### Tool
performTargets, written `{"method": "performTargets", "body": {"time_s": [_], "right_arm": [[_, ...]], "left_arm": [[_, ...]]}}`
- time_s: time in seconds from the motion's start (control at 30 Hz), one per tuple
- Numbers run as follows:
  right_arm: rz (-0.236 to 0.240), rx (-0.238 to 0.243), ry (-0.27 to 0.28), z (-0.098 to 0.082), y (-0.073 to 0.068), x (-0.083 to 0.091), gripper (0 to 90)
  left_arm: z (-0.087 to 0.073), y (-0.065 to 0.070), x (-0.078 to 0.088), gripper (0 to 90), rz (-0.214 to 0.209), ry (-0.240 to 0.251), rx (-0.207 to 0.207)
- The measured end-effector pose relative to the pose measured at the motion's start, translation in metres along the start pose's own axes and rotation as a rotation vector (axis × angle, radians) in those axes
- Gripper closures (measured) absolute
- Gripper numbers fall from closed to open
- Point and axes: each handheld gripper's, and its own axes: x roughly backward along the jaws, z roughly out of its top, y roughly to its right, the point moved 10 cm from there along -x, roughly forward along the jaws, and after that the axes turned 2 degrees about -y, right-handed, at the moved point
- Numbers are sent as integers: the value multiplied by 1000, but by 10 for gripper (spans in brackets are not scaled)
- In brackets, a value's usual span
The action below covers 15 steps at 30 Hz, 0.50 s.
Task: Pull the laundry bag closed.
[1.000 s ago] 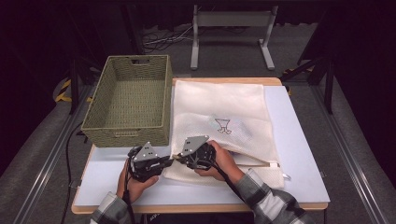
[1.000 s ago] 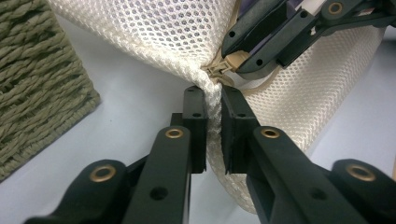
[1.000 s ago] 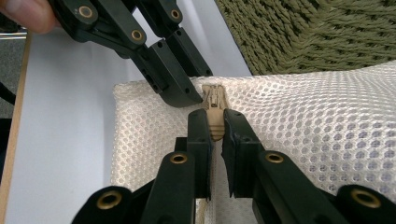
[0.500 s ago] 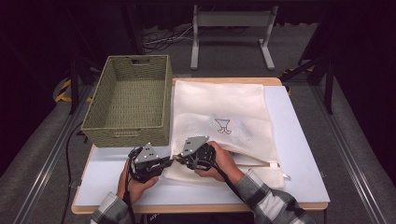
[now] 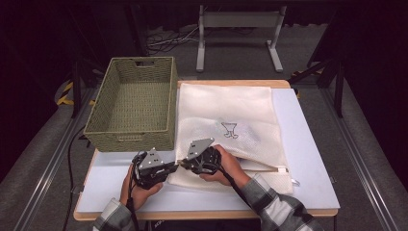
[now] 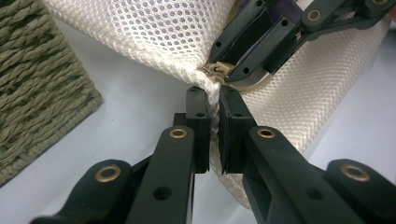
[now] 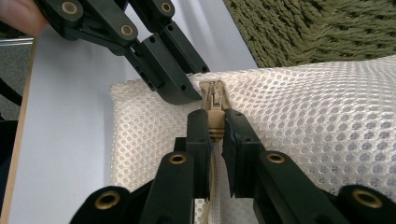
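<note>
A cream mesh laundry bag (image 5: 231,125) lies flat on the white table (image 5: 308,159), with its zipper along the near edge. Both grippers meet at the bag's near left corner. In the left gripper view my left gripper (image 6: 214,95) is shut on the mesh fabric (image 6: 154,32) at that corner. My right gripper (image 7: 215,119) is shut on the tan zipper pull (image 7: 215,127) just beside it. From above, the left gripper (image 5: 173,165) and the right gripper (image 5: 183,163) point at each other, tips almost touching. A hand holds each one.
An olive woven basket (image 5: 134,103) stands on the table's left, right against the bag's left edge and close behind the grippers. The zipper's far end (image 5: 284,170) lies near the front right. A metal stand (image 5: 238,29) is on the floor beyond the table.
</note>
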Motion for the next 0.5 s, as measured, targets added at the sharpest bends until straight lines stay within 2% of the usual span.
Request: {"method": "performTargets", "body": {"time_s": [0.2,0.27,0.33,0.47,0.5], "right_arm": [[-17,6,0,0,1,1,823],[-35,24,-2,0,1,1,823],[-49,39,-12,-1,1,1,823],[-83,61,-39,-3,3,0,824],[-74,50,-30,-3,3,0,824]], "left_arm": [[2,0,1,848,11,6,7],[2,0,2,849,11,11,12],[3,0,2,851,21,7,-3],[5,-2,4,853,28,16,9],[4,-2,5,853,35,12,4]]}}
